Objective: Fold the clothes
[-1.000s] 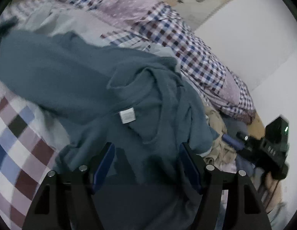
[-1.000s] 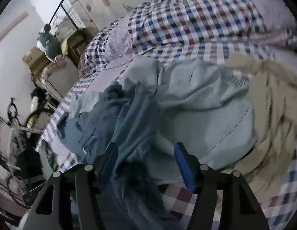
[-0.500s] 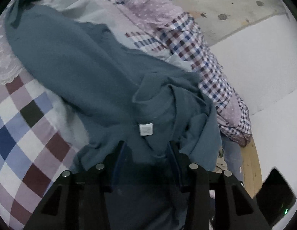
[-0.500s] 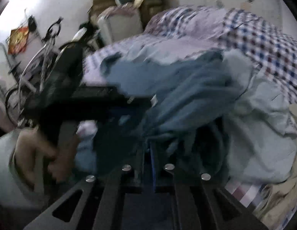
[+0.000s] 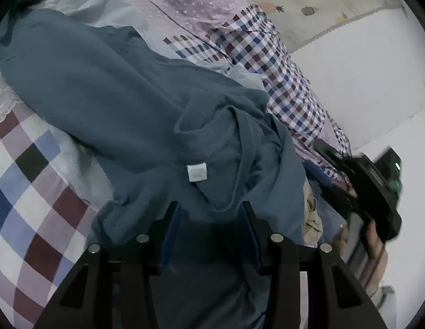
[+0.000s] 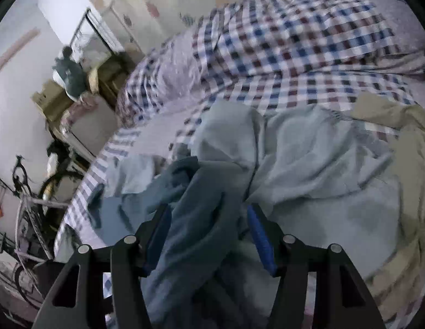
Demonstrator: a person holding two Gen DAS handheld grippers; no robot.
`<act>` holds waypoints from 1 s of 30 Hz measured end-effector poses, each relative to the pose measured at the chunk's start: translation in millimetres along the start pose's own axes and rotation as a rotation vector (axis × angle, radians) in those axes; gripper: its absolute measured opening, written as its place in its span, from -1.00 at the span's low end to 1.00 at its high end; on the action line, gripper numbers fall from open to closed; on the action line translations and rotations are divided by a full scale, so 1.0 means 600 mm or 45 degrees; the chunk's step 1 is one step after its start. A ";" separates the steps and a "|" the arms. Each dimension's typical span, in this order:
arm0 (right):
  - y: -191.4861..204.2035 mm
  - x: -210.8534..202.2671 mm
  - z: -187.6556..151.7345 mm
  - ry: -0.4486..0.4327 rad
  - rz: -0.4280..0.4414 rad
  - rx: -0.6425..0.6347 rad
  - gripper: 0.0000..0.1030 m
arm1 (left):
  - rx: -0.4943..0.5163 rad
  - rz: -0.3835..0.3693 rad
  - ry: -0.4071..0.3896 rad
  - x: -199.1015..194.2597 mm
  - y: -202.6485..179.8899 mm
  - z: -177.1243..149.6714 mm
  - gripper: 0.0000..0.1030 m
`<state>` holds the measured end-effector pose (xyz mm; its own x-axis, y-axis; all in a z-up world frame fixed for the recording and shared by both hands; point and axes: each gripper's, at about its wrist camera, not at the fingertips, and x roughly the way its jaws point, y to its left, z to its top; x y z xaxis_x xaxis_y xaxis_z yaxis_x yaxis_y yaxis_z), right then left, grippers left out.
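Crumpled teal shirt (image 5: 135, 104), soft folds

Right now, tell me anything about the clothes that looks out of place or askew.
The teal shirt lies bunched, not flat: its collar is folded over by the white tag, and one twisted end runs between the right gripper's open fingers. It sprawls over the pale blue garment on the checked bedding.
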<state>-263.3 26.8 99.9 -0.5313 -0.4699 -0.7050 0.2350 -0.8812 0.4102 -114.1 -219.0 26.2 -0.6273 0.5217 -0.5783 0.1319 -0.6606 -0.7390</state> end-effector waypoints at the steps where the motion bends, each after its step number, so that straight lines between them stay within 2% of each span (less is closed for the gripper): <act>1: 0.007 0.016 0.007 0.023 -0.030 -0.029 0.21 | -0.005 -0.002 -0.003 -0.001 0.002 0.001 -0.10; 3: 0.019 0.040 0.016 0.050 -0.073 -0.082 0.20 | -0.015 -0.008 -0.006 -0.002 0.006 0.000 -0.10; 5: 0.024 0.051 0.022 0.060 -0.064 -0.101 0.17 | -0.021 -0.011 -0.005 -0.003 0.011 0.000 -0.10; 6: 0.028 0.058 0.026 0.074 -0.062 -0.115 -0.04 | -0.022 -0.012 -0.004 -0.004 0.013 -0.001 -0.10; 7: 0.032 0.065 0.029 0.096 -0.065 -0.137 -0.77 | -0.023 -0.012 -0.004 -0.004 0.014 0.000 -0.10; 8: 0.032 0.074 0.031 0.116 -0.079 -0.149 -0.92 | -0.023 -0.012 -0.006 -0.004 0.014 0.000 -0.10; 11: 0.029 0.047 0.038 0.057 -0.118 -0.175 -0.95 | -0.029 -0.012 -0.025 0.001 0.006 0.004 -0.10; 14: -0.004 -0.038 0.062 -0.130 -0.192 -0.099 -0.96 | -0.030 -0.021 -0.064 -0.012 0.005 0.006 -0.10; 18: -0.072 -0.211 0.075 -0.498 -0.453 0.065 -0.96 | -0.030 -0.056 -0.128 -0.028 0.001 0.005 -0.10; 21: -0.122 -0.322 0.083 -0.683 -0.641 0.171 -0.96 | -0.009 -0.081 -0.154 -0.038 -0.005 0.003 -0.10; 26: -0.185 -0.444 0.105 -0.809 -0.912 0.260 -0.96 | 0.035 -0.070 -0.148 -0.036 -0.016 -0.003 -0.10; 30: -0.240 -0.527 0.101 -0.883 -1.124 0.341 -0.96 | 0.046 -0.074 -0.152 -0.026 -0.026 0.003 -0.10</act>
<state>-178.7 305.6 298.9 -0.7773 0.5071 -0.3723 -0.5770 -0.8105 0.1008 -108.0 -217.9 47.4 -0.7201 0.4934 -0.4879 0.0660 -0.6513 -0.7560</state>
